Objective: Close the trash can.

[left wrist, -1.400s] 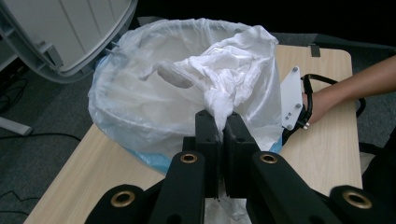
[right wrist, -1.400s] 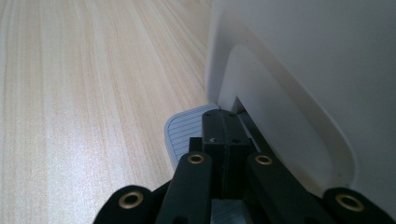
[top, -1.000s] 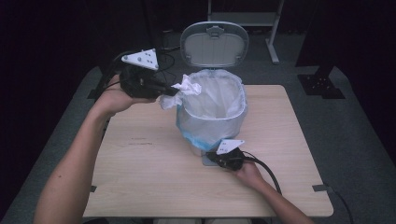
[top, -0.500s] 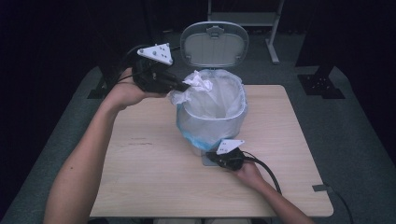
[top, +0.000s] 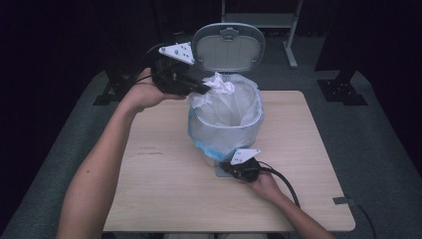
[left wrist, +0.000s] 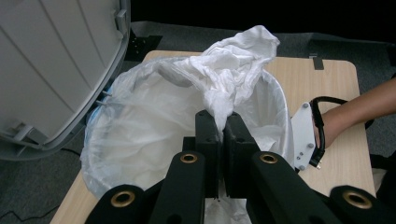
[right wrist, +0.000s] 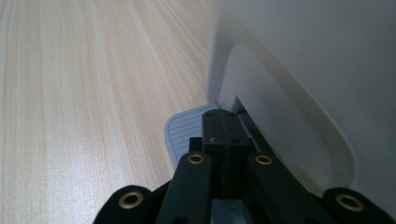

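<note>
Nearest the person, at about 6 o'clock of the pedal bin (top: 226, 134), the right gripper (top: 238, 170) rests low on the desk (top: 164, 184), its fingers pressed together with nothing between them and bearing down on the ribbed foot pedal (right wrist: 187, 130), which seems to be what props the lid (top: 229, 47) upright at 12 o'clock. Farther off, at roughly 10 o'clock of the rim, the left gripper (left wrist: 223, 128) has its fingers pinching a bunched fold of the white bin liner (left wrist: 233, 74), lifted above the rim.

The step in hand looks like fitting the liner. The next move likely calls for drawing the pinched fold outward and down over the rim while the pedal stays pressed.

The bin's base and far rim are hidden behind liner. Whether the pedal is fully down is hard to make out. A blue layer under the liner at 7 o'clock is unclear.
</note>
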Tool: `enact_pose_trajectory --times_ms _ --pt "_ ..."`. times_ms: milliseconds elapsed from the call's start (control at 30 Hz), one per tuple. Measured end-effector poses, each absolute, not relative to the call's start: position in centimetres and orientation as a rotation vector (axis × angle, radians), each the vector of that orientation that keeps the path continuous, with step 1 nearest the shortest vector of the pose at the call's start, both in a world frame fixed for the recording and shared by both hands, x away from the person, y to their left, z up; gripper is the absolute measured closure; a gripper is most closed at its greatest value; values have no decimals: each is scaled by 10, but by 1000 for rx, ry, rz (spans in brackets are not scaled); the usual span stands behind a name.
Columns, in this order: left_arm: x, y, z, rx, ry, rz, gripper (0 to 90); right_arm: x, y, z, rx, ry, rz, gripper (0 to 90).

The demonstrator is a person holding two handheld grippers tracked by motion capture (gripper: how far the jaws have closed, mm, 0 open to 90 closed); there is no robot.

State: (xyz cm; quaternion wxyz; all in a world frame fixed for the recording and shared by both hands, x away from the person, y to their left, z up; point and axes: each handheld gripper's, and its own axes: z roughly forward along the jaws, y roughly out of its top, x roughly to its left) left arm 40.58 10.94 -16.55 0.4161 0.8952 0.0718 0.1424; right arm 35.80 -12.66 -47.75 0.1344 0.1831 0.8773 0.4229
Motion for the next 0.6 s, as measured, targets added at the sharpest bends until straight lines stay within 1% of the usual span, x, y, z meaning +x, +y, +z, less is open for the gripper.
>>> enact_pose_trajectory --times_ms 600 --pt "417 89 -167 2276 162 355 868 358 -127 -478 530 2542 1226 900"
